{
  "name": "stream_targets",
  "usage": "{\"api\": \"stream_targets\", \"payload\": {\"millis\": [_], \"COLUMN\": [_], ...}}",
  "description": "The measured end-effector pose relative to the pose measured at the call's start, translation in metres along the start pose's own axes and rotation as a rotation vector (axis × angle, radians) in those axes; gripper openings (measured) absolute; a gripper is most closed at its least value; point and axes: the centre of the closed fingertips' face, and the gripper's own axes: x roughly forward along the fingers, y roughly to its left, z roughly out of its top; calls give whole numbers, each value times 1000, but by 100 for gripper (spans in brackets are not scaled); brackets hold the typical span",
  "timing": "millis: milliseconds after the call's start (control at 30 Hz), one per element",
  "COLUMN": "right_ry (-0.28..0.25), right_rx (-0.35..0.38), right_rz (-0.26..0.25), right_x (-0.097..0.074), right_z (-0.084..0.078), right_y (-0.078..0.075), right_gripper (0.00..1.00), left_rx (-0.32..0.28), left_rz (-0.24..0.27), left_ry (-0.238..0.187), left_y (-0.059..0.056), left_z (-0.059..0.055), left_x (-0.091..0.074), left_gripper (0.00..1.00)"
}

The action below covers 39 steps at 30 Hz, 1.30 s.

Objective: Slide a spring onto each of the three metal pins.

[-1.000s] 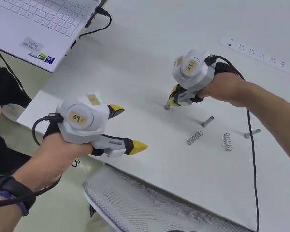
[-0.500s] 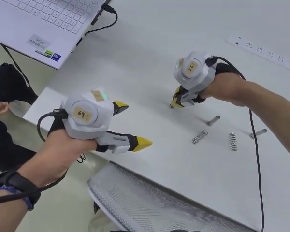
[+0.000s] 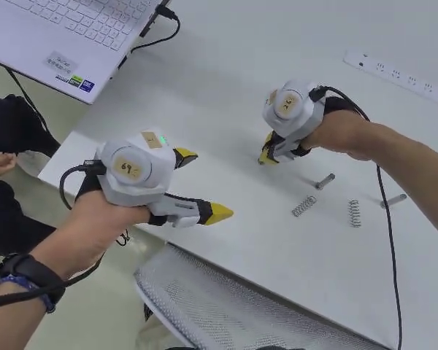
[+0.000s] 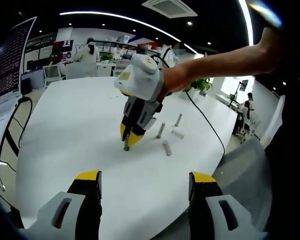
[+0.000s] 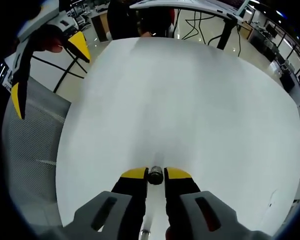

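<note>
Fingers (image 5: 134, 174) of right gripper (image 5: 155, 176) clamped on metal pin (image 5: 155, 175), held end-down against white counter (image 3: 226, 87), centre of head view. Left gripper (image 4: 145, 176) spread wide, holding nothing, lower left. Two springs (image 3: 304, 205) and two loose pins (image 3: 324, 181) lying right of centre. Laptop (image 3: 73, 29) upper left, stickers (image 3: 67, 65) unreadable. Open-plan office with ceiling lights beyond.

A white round-edged workbench (image 3: 226, 65) is carrying an open white laptop (image 3: 73, 29) and a long white power strip (image 3: 405, 74), with a grey mesh chair (image 3: 226, 306) standing at its near edge. A curved white ceiling light strip (image 4: 120, 18) is glowing over the office beyond.
</note>
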Motion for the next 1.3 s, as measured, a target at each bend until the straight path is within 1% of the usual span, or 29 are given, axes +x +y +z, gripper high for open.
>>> {"api": "stream_targets", "payload": {"millis": [233,300,367,433,633,867,967,1033,1167,1200,1300], "right_ry": [2,0,-4,-11,-17,-33,-37,-40,-57,-65,-80], "right_rx": [-1,0,1,7,15,37,48,52,73,82,107], "right_rz": [4,2,6,10,-16,-52,-66,-73,-89,-100,-108], "right_x": [-5,-8,-11,-13,-20,-28,-30,-33,-38,-39,-43], "right_z": [-2,-3,-3,-2,-6,-10,-12,-13,-16,-18,-21], "right_y": [3,4,6,7,5,0,-2,-2,-3,-3,0], "right_gripper": [17,20,25,27,29,35,40,40,42,43,43], "left_rx": [7,10,13,17,28,33,35,37,39,40,42], "left_rz": [-5,-6,-7,-9,-13,-11,-9,-6,-1,1,3], "left_ry": [0,0,-1,-1,-5,-5,-5,-3,-5,-5,-5], "left_y": [-2,-3,-3,-4,-5,-4,-4,-4,-3,-3,-3], "left_z": [2,3,5,6,9,11,11,12,13,14,16], "left_x": [1,1,1,2,4,7,7,7,6,6,5], "left_gripper": [67,67,67,67,67,67,67,67,67,67,67]}}
